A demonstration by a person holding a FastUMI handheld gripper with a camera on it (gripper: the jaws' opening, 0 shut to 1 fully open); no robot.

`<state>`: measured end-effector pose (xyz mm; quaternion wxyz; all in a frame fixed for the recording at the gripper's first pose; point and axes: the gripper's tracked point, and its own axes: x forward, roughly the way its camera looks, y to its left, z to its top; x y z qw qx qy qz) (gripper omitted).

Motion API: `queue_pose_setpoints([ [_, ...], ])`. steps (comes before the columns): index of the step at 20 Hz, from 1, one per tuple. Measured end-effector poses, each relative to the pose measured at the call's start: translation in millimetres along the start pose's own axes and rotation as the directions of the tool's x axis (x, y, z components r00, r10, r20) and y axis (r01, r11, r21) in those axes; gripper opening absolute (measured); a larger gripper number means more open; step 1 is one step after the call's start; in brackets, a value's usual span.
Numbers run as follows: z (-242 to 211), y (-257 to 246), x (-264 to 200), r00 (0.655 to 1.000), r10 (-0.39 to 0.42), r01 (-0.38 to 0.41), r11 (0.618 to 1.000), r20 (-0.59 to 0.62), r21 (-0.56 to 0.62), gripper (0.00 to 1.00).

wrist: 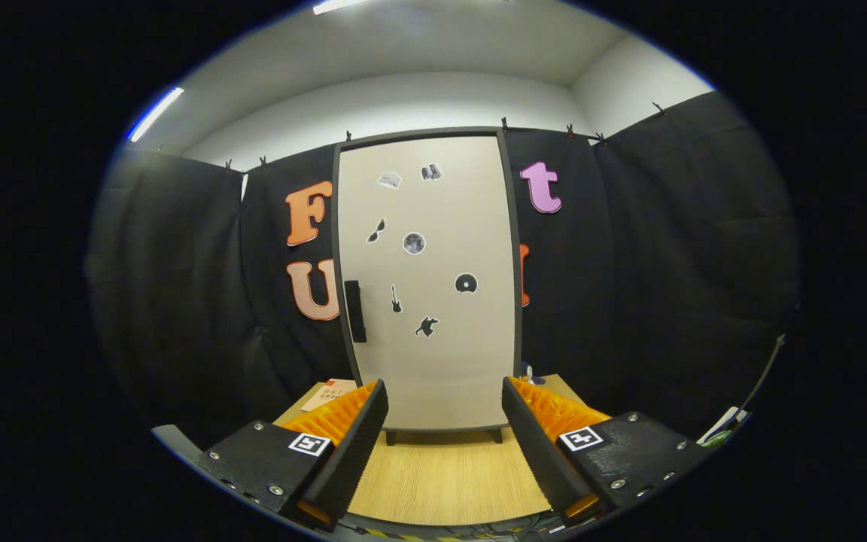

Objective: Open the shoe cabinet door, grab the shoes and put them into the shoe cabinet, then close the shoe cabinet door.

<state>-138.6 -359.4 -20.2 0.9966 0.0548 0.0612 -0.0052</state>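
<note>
— Tool (445, 391) poised wide open above a wooden counter (448, 474), nothing between its fingers.

— And the shoe cabinet (426, 286)?

— Standing upright beyond the fingers, on the counter's far side, its pale door (441, 354) closed. A dark handle (355, 311) sits on the door's left edge, small stickers (414, 243) scattered across it.

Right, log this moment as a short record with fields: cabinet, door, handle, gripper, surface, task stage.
cabinet: tall pale shoe cabinet standing upright on the table, beyond the gripper, dark frame, short legs
door: shut, with small dark stickers scattered on it
handle: dark vertical handle on the door's left edge
gripper: gripper open, fingers spread, nothing between them, short of the cabinet
surface: light wood table
other: an orange card lying left of the cabinet's base
task stage: door not yet opened
</note>
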Motion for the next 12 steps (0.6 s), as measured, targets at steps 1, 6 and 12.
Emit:
queue_pose_setpoints([
  [1, 5.6, 1.7, -5.7, 1.0, 0.01, -0.01, 1.0, 0.016, 0.012, 0.95],
  [6, 24.2, 2.5, -18.8, 0.997, -0.026, 0.027, 0.999, 0.07, -0.016, 0.95],
  [12, 34.0, 19.2, -30.6, 0.994, -0.079, 0.089, 0.989, 0.081, -0.115, 0.95],
])
